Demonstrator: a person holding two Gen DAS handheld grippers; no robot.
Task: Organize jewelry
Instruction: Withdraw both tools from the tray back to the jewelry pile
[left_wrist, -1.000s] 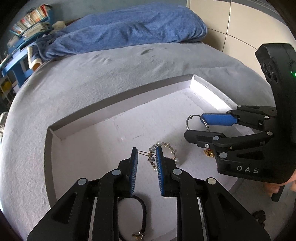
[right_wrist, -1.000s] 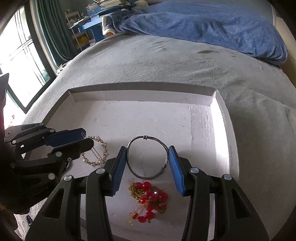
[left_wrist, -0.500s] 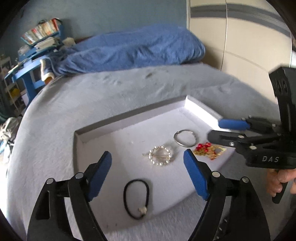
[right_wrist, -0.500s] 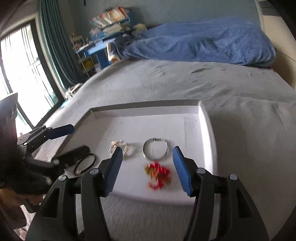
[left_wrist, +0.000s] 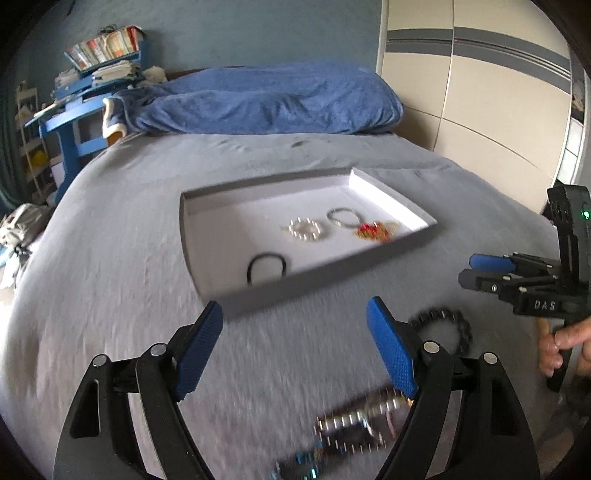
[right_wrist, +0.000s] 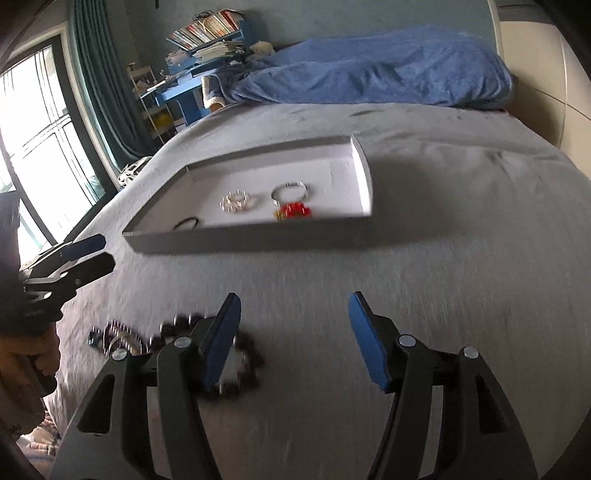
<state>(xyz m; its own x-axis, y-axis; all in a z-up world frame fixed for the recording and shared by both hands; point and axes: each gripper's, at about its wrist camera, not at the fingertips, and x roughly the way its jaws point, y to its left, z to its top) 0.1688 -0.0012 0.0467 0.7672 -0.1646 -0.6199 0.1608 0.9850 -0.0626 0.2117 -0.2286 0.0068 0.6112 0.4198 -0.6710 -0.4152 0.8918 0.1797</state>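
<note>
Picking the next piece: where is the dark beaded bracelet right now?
The dark beaded bracelet lies on the grey bedspread outside the tray, near the right hand-held gripper, partly behind its left finger.

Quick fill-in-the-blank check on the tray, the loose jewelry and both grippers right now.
1. The white tray holds ____ pieces of jewelry.
2. The dark beaded bracelet lies ____ the tray, on the bed.
3. Both the left gripper and the right gripper are ____ and hold nothing.
4. The red and gold piece lies nearest the silver ____.

Missing words: four; outside; open; ring
</note>
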